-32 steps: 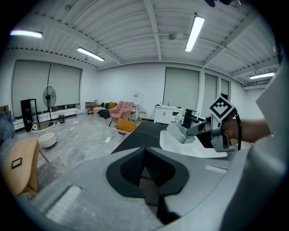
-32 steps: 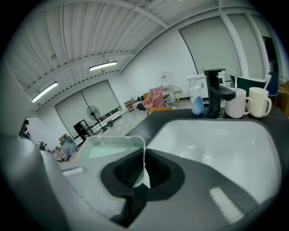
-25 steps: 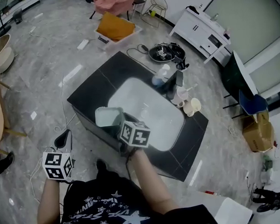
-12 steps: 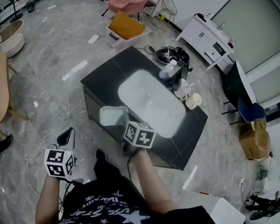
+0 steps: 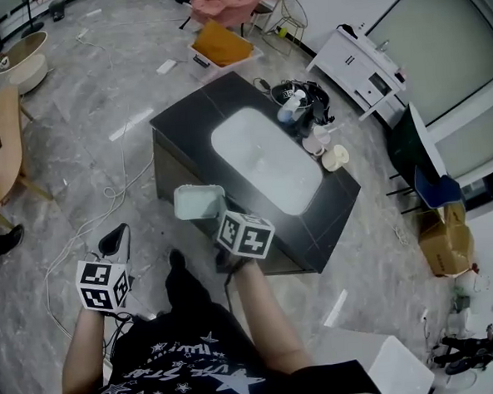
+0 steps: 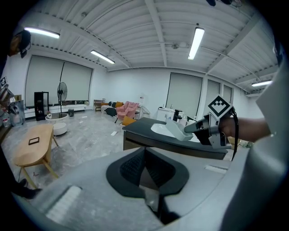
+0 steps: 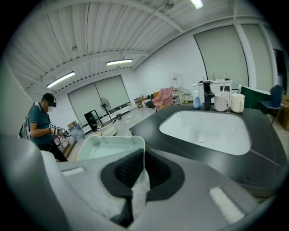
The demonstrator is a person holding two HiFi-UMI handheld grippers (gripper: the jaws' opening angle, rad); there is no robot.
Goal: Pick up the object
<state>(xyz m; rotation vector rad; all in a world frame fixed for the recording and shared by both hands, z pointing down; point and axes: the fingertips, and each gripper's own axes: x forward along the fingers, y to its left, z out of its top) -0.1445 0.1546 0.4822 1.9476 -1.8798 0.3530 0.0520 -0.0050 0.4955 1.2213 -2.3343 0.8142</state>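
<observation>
Hand-held gripper (image 5: 219, 220) with container (image 5: 193, 202) beside counter (image 5: 198, 120)

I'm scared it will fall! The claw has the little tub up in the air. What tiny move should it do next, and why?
Probably carry the tub onward slowly and level. The right gripper is shut on just one thin wall of it. The tub hangs in the air beside the counter, with hard floor around, and the left gripper is shut, empty and off to the side.
</observation>
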